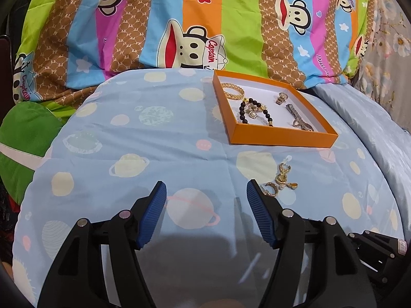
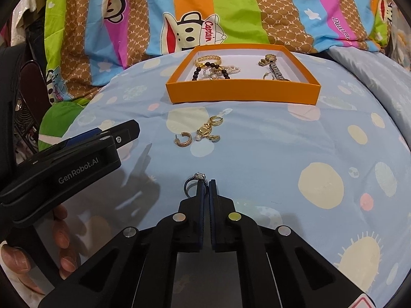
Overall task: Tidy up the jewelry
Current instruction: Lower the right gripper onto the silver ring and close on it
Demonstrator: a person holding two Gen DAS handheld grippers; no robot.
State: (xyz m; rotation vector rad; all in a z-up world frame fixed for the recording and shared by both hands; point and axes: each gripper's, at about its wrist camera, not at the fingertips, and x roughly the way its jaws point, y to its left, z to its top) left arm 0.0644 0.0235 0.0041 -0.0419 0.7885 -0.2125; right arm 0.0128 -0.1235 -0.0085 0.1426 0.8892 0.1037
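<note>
**Ring in hand, earrings left to box**

I judge the job a good way through. The orange box (image 2: 242, 91) already holds a gold bangle (image 2: 208, 59), a dark bead bracelet (image 2: 211, 71), a pearl strand (image 2: 231, 69), a watch (image 2: 272, 63) and what looks like a clip (image 1: 299, 116).

My right gripper (image 2: 207, 187) is pinched closed on the band of a stone-set ring (image 2: 196, 181), well short of the box's near wall, over the bed (image 2: 282, 141). That ring goes in next, I reckon.

Between ring and box, a cluster of gold earrings (image 2: 203, 133) lies loose on the bed, outside the box.

My left gripper (image 1: 206, 196) hangs with its jaws wide apart and nothing between them, on the near side of the box, with the earrings just beside its right finger.
</note>
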